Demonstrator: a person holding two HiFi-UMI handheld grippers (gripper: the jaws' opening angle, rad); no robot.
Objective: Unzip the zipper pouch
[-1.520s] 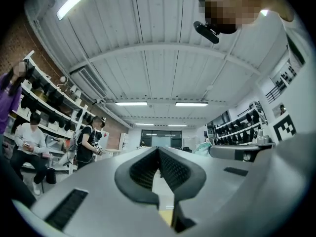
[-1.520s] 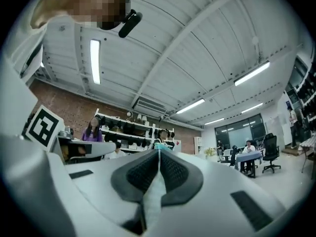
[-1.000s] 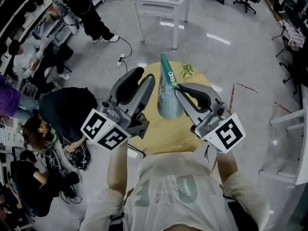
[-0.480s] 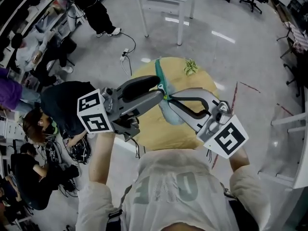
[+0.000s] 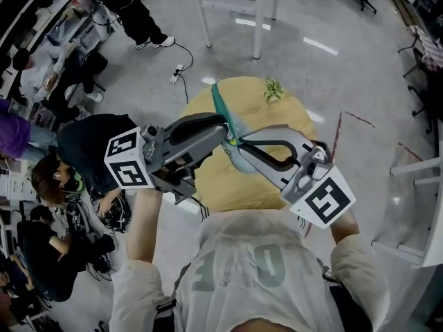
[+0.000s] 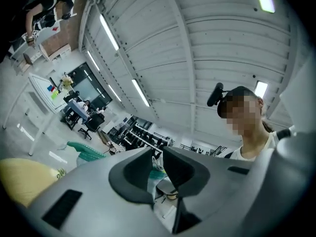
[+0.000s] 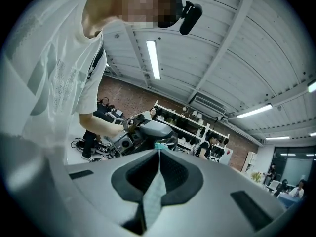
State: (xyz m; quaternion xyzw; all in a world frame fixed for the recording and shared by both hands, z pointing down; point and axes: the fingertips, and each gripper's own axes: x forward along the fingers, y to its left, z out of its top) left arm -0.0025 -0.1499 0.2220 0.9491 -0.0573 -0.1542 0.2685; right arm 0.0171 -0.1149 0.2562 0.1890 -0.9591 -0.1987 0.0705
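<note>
The pouch (image 5: 243, 163) hung between the two grippers above the middle of the round table (image 5: 291, 123), apparently lifted off it rather than resting on it. Its teal zipper (image 5: 221, 109) rose from the point where the two tips met and leaned toward the table's far edge, where a small green sprig (image 5: 272, 88) lay well apart from the work.

The right gripper (image 7: 159, 154) was pressed together on a thin fold of the pouch's grey-blue cloth, and a strip of that cloth ran down between its pads in its own view. It probably served as the anchor, pinning one end so the zipper would stay taut and the pouch would not simply follow the other gripper's pull.

The left gripper (image 6: 158, 154) faced it almost nose to nose, and its jaws were closing. A narrow gap showed between the pads, with teal material and a small pale piece in it, possibly the zipper's pull tab, though that was too small to be sure of. The pads did not plainly press on anything, so this looked like a grasp being taken, not yet made.

Holding the pouch in the air made sense, since both grippers could reach its top edge from opposite sides. The zipper looked closed along the part in view, so the opening seemed yet to start. A weak hold on the tab could slip once the pull began.
</note>
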